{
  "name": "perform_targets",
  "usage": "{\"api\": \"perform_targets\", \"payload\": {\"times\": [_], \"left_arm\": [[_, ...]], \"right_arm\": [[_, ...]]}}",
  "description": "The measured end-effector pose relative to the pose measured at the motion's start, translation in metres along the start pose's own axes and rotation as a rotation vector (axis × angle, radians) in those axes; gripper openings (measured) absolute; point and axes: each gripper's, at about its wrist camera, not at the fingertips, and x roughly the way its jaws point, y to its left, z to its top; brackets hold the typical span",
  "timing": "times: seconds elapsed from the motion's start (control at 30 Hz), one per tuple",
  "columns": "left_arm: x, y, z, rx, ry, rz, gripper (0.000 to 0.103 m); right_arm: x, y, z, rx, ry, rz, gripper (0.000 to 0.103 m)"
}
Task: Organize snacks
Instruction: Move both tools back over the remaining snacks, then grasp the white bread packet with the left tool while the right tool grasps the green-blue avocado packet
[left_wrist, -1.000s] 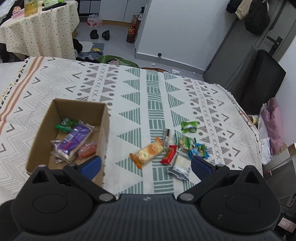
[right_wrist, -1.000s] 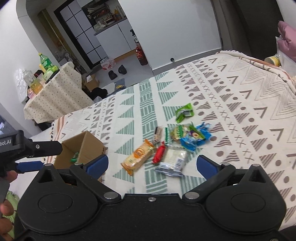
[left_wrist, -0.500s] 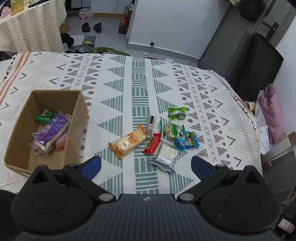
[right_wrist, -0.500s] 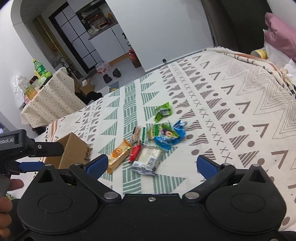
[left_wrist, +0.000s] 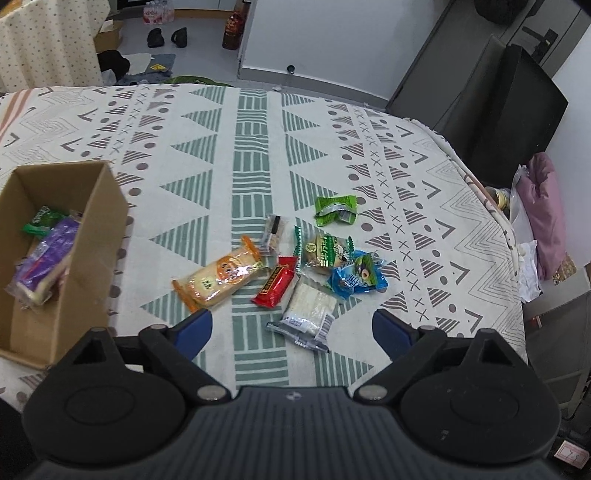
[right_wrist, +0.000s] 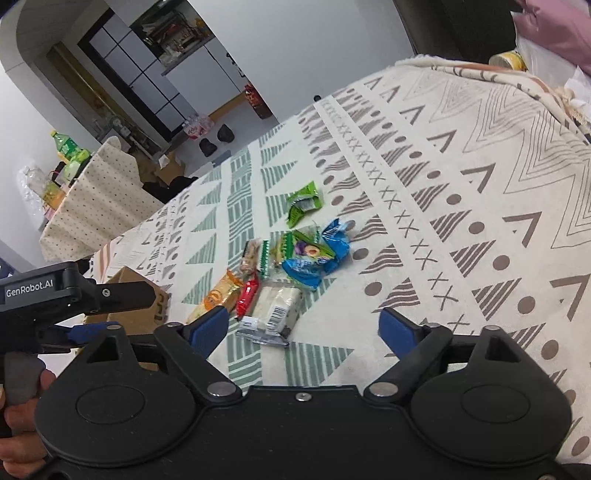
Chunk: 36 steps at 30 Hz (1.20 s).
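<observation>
Far left on the patterned bedspread (left_wrist: 258, 147): open cardboard box (left_wrist: 92, 236), holding a purple-wrapped packet (left_wrist: 44, 266) and a green packet (left_wrist: 38, 221) against its back corner. Right of the box, loose snacks lie in a tight cluster on the cloth. Leftmost is an orange-labelled bread pack (left_wrist: 218, 277), lying diagonally; a small brown-and-clear bar (left_wrist: 273, 234) sits just beyond its upper end. Next, a red wrapped bar (left_wrist: 277, 282), touching or nearly touching the bread pack, and below it a clear-wrapped white sandwich cake (left_wrist: 308, 312) with a barcode. Further right, a green-edged cake packet (left_wrist: 325, 251) overlaps a blue packet (left_wrist: 358, 277). A crumpled green wrapper (left_wrist: 336, 210) lies apart, beyond the cluster. Left gripper (left_wrist: 291, 330) hovers over the near edge of the cluster, jaws spread wide, nothing between them. Right gripper (right_wrist: 301, 328) likewise wide apart and empty, poised near the sandwich cake (right_wrist: 275, 308). A hand (right_wrist: 22, 417) shows at the left edge of the right wrist view.
</observation>
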Motion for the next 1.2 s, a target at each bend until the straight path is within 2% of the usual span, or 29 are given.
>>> {"api": "perform_targets", "payload": {"times": [0.23,0.4,0.53,1.07,1.2], "left_arm": [[0.035,-0.009,0.002,0.012,0.036,-0.004,0.077],[0.059,-0.014,0.002,0.026,0.071,-0.016,0.072],[0.078,-0.017,0.002,0.035,0.106,-0.016,0.068],[0.145,-0.025,-0.001,0.065,0.187,0.024,0.068],[0.149,-0.028,-0.006,0.094,0.171,0.046,0.065]], "right_arm": [[0.022,-0.015,0.004,0.033,0.039,0.012,0.073],[0.038,-0.026,0.005,0.072,0.07,0.028,0.064],[0.047,-0.032,0.008,0.087,0.08,0.031,0.062],[0.062,-0.048,0.011,0.139,0.094,0.032,0.062],[0.066,-0.046,0.012,0.149,0.093,0.031,0.062]]}}
